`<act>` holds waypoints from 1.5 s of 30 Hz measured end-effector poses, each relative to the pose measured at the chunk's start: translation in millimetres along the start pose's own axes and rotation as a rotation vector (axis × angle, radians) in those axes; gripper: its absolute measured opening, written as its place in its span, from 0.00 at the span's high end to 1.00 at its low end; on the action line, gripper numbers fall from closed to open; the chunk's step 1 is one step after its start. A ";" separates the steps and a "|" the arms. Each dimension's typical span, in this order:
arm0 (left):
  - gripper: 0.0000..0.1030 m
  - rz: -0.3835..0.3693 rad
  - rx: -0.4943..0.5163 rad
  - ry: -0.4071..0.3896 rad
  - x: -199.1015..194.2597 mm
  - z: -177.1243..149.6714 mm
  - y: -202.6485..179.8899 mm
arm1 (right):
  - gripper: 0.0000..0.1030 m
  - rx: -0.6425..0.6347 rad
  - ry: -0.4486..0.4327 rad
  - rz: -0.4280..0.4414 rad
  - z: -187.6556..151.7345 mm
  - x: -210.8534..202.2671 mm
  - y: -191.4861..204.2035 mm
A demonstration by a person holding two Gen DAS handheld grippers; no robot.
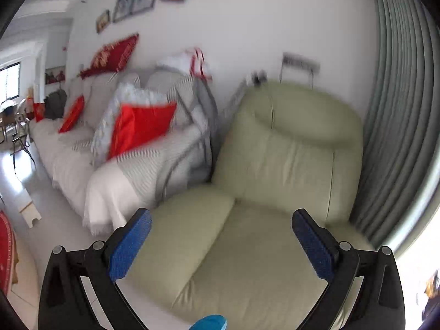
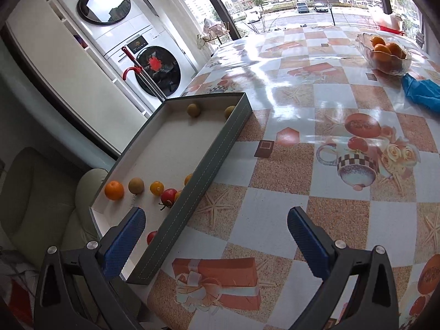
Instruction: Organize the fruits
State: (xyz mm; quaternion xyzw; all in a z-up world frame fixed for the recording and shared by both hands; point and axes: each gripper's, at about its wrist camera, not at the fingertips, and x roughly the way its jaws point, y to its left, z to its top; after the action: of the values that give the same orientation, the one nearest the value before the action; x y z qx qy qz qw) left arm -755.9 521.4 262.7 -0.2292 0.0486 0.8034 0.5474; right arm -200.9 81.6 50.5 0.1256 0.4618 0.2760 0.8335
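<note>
- Judging progress from the right wrist view, I read the sorting as only partly done: the glass bowl (image 2: 385, 55) at the upper right of the frame already holds several oranges, while a good deal of fruit is left loose in the tray (image 2: 220, 148) at centre left.
- Inside the tray, toward the lower left of the frame, I count an orange (image 2: 113, 190), a greenish-brown fruit (image 2: 136, 185), a small yellow-orange fruit (image 2: 157, 187) and a red tomato (image 2: 168, 196), with another red one (image 2: 151, 237) nearer my fingers and two orange bits half hidden by the tray's wall.
- At the tray's far end, up the frame, two more green-brown fruits (image 2: 194, 109) sit near the corners, well apart from the near cluster.
- My right gripper (image 2: 217, 236) is spread wide and carries nothing; it hangs above the tray's near end and the patterned table (image 2: 302, 192), its left finger over the tray floor.
- My left gripper (image 1: 221, 243) is likewise spread and bare, pointed away from the work at a pale green armchair (image 1: 275, 165); no fruit appears in that view, which is blurred.
- A blue cloth (image 2: 420, 90) lies just beside the bowl at right.
- What is left, as I judge it: the remaining orange probably joins the bowl, and the tomatoes and green fruits need grouping, though I cannot tell from here where they belong.
</note>
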 end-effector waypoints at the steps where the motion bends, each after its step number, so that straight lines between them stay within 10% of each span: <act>1: 0.01 0.011 -0.012 -0.019 -4.9 11.8 -1.2 | 0.00 0.011 -0.002 0.004 -1.7 -1.8 -2.2; 8: 0.01 -0.184 0.121 -0.030 -34.2 16.4 -35.7 | 0.00 0.039 -0.022 0.026 -9.1 -14.0 -7.7; 20: 0.01 -0.738 0.844 0.211 -151.5 -257.4 -205.6 | 0.00 -0.034 0.015 -0.073 -29.5 -35.8 -33.7; 31: 0.01 -1.259 1.199 0.247 -353.8 -419.3 -265.5 | 0.00 -0.013 -0.034 -0.278 -57.0 -79.8 -74.7; 45: 0.01 -1.376 1.361 0.298 -415.7 -483.2 -257.5 | 0.00 0.013 -0.033 -0.328 -75.1 -91.0 -87.0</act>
State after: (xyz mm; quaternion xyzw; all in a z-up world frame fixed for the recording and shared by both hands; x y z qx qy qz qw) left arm -248.5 108.0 52.3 0.0583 0.4260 0.0716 0.9000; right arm -272.3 -45.2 33.2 0.0583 0.4642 0.1309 0.8740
